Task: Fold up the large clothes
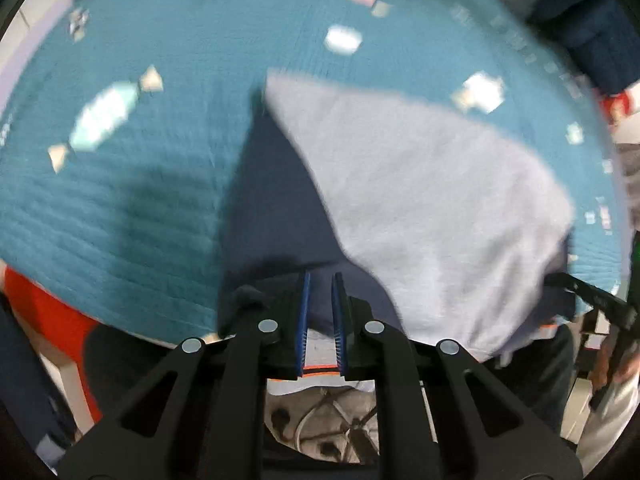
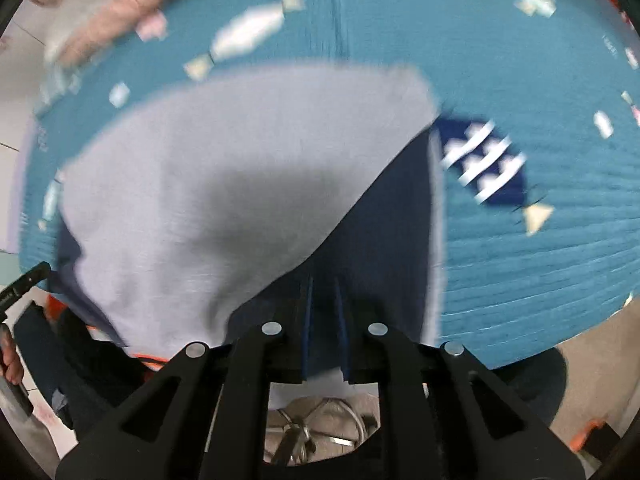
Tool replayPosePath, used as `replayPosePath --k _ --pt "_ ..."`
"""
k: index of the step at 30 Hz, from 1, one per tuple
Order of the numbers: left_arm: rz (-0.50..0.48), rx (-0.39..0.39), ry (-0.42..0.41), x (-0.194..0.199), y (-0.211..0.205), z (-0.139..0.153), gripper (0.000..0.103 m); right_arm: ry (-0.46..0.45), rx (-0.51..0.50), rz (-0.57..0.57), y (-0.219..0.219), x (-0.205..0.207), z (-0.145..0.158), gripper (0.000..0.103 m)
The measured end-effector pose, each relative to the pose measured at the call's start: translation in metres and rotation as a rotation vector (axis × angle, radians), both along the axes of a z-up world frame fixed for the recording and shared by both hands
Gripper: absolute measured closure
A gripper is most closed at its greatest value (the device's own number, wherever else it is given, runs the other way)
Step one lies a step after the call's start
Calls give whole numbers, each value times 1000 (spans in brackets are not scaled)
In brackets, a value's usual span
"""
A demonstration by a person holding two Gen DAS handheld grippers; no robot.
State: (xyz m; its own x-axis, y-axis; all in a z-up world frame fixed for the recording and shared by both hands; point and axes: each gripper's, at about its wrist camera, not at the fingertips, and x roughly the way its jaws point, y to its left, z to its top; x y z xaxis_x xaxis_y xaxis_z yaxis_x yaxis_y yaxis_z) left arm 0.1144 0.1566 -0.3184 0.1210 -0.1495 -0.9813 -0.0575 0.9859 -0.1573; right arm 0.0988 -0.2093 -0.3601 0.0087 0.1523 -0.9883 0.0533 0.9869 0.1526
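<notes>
Left wrist view has your left gripper nearly closed, pinching the navy hem of the garment; your right gripper pinches the other corner likewise. It drapes grey-side-up over the teal cloth, so I'd keep both corners level and taut as you lay the fold.

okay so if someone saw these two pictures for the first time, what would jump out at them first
First, the big pale grey garment with its navy side showing, spread mid-frame and hanging over the near edge of the surface. Under it lies a teal quilted cover dotted with fish shapes, including one navy fish with white stripes at right in the right wrist view. Low in each view, the left claw and right claw each pinch the navy cloth.
</notes>
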Motion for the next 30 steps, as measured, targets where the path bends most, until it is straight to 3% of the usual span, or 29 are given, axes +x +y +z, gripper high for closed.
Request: replayPosePath --k 2,4,9,11,13,17,19,21,23,24,25,28,30 --pt "-4 16 52 -6 -3 -19 93 32 -26 31 5 -15 -12 95" --pt "21 -20 127 -22 2 -37 95 26 -30 29 3 -30 -11 95" --pt "19 6 219 -56 8 -51 94 112 -30 -51 -17 -56 -11 96" --pt "13 -12 201 -61 8 -44 95 92 7 -89 -22 -55 2 95" --pt "-1 -68 147 -64 6 -24 95 54 16 -97 -19 -50 16 90" --pt "-23 -191 93 -53 -7 -4 95 12 100 -98 -1 -29 27 90" --pt "-39 -161 67 -42 -19 -1 95 16 124 -86 9 -17 23 90" --pt "-49 -186 49 -27 -33 -5 95 34 145 -56 26 -7 13 90" --pt "-47 -176 78 -15 -40 -17 95 75 101 -39 33 -4 -6 92" --pt "-51 -128 122 -13 -45 -30 95 110 95 -42 36 -11 -15 92" --pt "-56 -115 143 -15 -49 -39 96 109 92 -47 37 -16 -19 93" --pt "-82 -115 97 -23 -48 -38 96 73 70 -26 36 -28 -13 96" --pt "-47 -152 122 -20 -41 -40 96 71 75 -27 35 -29 -16 97"
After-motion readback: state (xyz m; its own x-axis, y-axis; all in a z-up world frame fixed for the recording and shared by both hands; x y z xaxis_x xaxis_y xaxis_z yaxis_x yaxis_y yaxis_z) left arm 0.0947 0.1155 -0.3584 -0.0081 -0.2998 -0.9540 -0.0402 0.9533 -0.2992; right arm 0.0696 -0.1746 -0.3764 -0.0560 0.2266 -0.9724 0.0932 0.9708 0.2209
